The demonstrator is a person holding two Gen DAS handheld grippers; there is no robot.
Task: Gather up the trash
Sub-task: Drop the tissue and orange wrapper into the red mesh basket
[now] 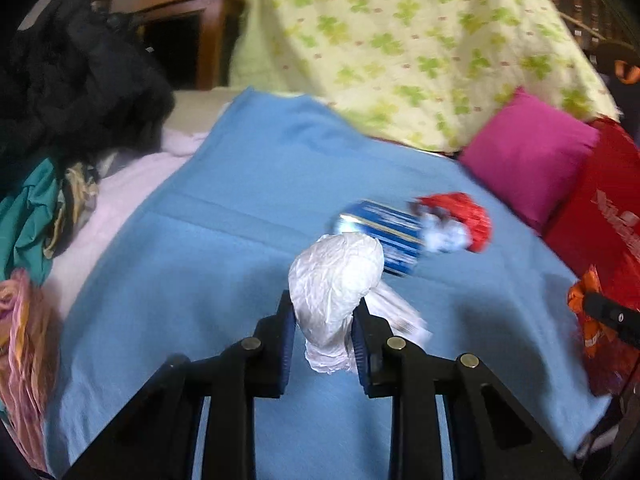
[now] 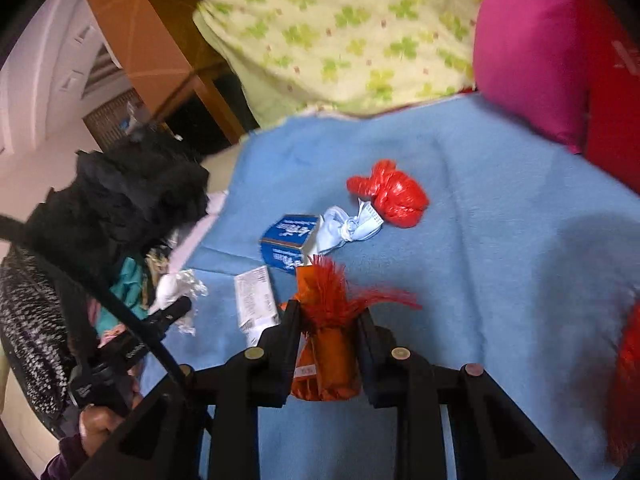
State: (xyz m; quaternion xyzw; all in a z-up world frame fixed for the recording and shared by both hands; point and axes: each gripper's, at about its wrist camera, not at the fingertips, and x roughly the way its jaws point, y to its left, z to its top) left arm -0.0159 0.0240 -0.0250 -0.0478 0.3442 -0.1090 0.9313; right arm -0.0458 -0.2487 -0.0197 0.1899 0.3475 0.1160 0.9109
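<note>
My left gripper (image 1: 324, 314) is shut on a crumpled white paper wad (image 1: 336, 268), lifted above the blue blanket (image 1: 200, 280). My right gripper (image 2: 328, 314) is shut on an orange wrapper with a red fringe (image 2: 326, 344). On the blanket ahead lie a blue box (image 2: 288, 242), a knotted light-blue bag (image 2: 346, 230), a knotted red bag (image 2: 394, 196) and a printed white paper slip (image 2: 256, 300). The right wrist view also shows the left gripper (image 2: 176, 310) with its white wad (image 2: 176, 286) at the left, in a person's hand (image 2: 100, 424).
A heap of black and teal clothes (image 1: 72, 92) lies at the blanket's left edge. A pink pillow (image 1: 528, 156) and a red cushion (image 1: 600, 216) stand at the right. A green-flowered quilt (image 1: 400, 40) hangs behind, with wooden furniture (image 2: 152, 40) beyond.
</note>
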